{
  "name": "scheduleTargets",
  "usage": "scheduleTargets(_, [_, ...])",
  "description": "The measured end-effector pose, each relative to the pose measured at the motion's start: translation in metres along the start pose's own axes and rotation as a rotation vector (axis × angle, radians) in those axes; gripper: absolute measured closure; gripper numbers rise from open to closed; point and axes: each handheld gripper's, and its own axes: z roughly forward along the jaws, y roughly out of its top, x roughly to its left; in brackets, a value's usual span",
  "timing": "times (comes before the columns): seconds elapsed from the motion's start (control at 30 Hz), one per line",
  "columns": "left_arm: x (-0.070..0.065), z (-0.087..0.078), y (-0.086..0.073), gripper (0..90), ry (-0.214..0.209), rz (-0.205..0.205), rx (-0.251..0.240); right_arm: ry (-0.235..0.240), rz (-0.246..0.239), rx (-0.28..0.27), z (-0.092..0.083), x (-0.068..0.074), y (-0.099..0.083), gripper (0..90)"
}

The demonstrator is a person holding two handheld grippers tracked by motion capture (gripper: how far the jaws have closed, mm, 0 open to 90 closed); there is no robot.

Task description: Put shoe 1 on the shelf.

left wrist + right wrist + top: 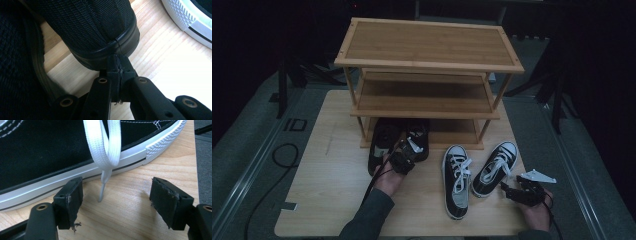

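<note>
While the left gripper (pixel 404 159), jaws closed, presses the black shoe's (pixel 418 137) heel, the shoe points lengthwise toward the rack's (pixel 427 107) bottom shelf directly ahead.

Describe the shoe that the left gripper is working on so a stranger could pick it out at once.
Start at the wooden shoe rack at the back of the table. Two all-black shoes poke out from its bottom shelf; take the right-hand black shoe, with the shut left gripper at its heel. Unlike the two sneakers lying to its right, it has no white laces, toe cap or sole.
</note>
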Motion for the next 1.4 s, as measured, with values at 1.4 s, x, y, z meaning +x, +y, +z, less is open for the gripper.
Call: scheduleTargets(1.4, [0.007,-0.014,-0.005,87.6,-0.041,0.014,0.009,0.002,-0.001,0.001,0.000,0.000,0.000,26.2])
